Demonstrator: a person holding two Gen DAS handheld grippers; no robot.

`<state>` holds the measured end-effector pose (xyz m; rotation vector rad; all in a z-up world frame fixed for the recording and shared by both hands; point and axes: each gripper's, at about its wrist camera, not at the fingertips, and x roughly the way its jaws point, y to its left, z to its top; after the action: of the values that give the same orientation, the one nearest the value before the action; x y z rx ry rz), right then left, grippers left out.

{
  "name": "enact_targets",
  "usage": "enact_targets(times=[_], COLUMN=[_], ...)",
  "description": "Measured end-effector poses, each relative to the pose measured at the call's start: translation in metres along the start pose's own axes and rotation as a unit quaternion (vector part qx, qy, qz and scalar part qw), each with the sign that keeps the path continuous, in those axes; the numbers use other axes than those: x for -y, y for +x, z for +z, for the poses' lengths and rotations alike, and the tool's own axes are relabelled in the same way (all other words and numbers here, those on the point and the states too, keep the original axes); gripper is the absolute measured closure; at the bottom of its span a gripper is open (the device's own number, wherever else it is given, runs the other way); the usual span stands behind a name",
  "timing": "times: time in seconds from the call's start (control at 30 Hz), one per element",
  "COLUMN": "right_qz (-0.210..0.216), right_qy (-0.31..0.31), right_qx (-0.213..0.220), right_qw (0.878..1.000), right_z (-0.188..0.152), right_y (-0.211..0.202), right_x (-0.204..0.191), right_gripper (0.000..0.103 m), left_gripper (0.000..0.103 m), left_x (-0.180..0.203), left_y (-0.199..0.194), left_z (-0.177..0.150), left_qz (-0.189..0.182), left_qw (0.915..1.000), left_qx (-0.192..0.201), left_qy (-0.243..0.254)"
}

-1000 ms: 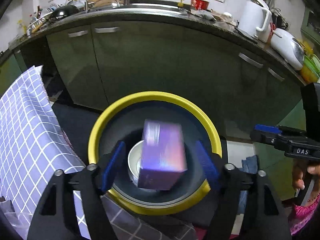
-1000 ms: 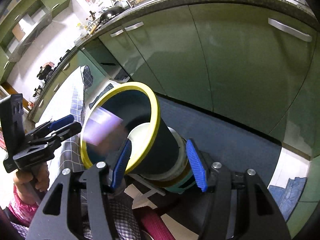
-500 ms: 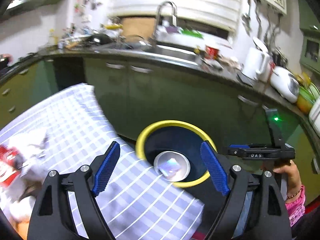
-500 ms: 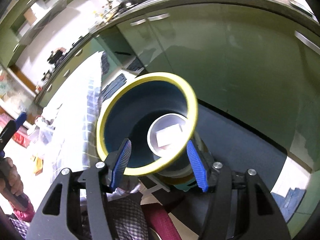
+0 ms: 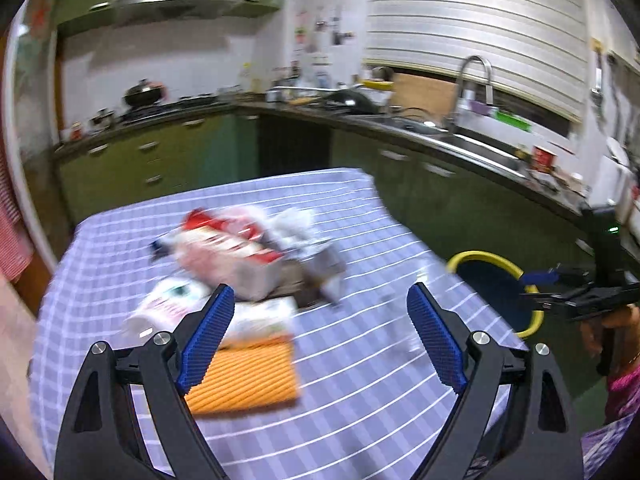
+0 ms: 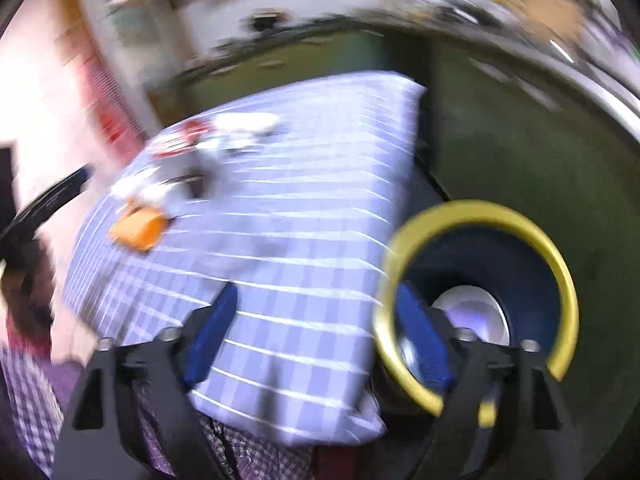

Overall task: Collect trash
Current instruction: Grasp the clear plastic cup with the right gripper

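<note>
Partly done: something pale already inside the yellow-rimmed bin [image 6: 476, 304], a heap of wrappers [image 5: 240, 256] left on the checked table [image 5: 360, 380], both left gripper [image 5: 320, 332] and right gripper [image 6: 316, 332] opening, empty.

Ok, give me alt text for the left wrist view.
The left gripper, jaws opening with nothing between them, points at a trash pile on a checked tablecloth. A yellow-rimmed bin and the right gripper sit at the right.
</note>
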<state>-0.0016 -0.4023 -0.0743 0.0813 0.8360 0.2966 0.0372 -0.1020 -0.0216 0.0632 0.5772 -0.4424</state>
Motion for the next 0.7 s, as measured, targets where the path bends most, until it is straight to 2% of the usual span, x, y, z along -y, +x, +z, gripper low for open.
enact_targets(times=[0.03, 0.1, 0.17, 0.3, 0.47, 0.7], right_qz=[0.006, 0.01, 0.01, 0.026, 0.017, 0.016], right_qy=[-0.042, -0.112, -0.152, -0.197, -0.253, -0.28], right_qx=[0.006, 0.018, 0.016, -0.006, -0.025, -0.049], right_qw=[0.999, 0.993, 0.988, 0.98, 0.967, 0.959], right_z=[0.005, 0.013, 0.024, 0.038, 0.04, 0.041], right_y=[0.003, 0.01, 0.022, 0.05, 0.075, 0.095], right_x=[-0.014, -0.038, -0.051, -0.064, -0.076, -0.082], right_gripper=[0.007, 0.007, 0.007, 0.007, 0.007, 0.007], left_gripper=[0.016, 0.016, 0.016, 0.015, 0.015, 0.015], left_x=[-0.005, -0.017, -0.026, -0.039, -0.037, -0.035], left_y=[-0.002, -0.006, -0.01, -0.016, -0.016, -0.01], left_z=[-0.002, -0.008, -0.013, -0.02, -0.021, -0.018], left_qz=[0.006, 0.018, 0.028, 0.039, 0.045, 0.044], left_qw=[1.0, 0.9997, 0.9992, 0.9983, 0.9979, 0.9978], left_qx=[-0.001, -0.002, -0.001, 0.0, 0.0, -0.004], left_qy=[-0.005, -0.018, -0.028, -0.044, -0.046, -0.048])
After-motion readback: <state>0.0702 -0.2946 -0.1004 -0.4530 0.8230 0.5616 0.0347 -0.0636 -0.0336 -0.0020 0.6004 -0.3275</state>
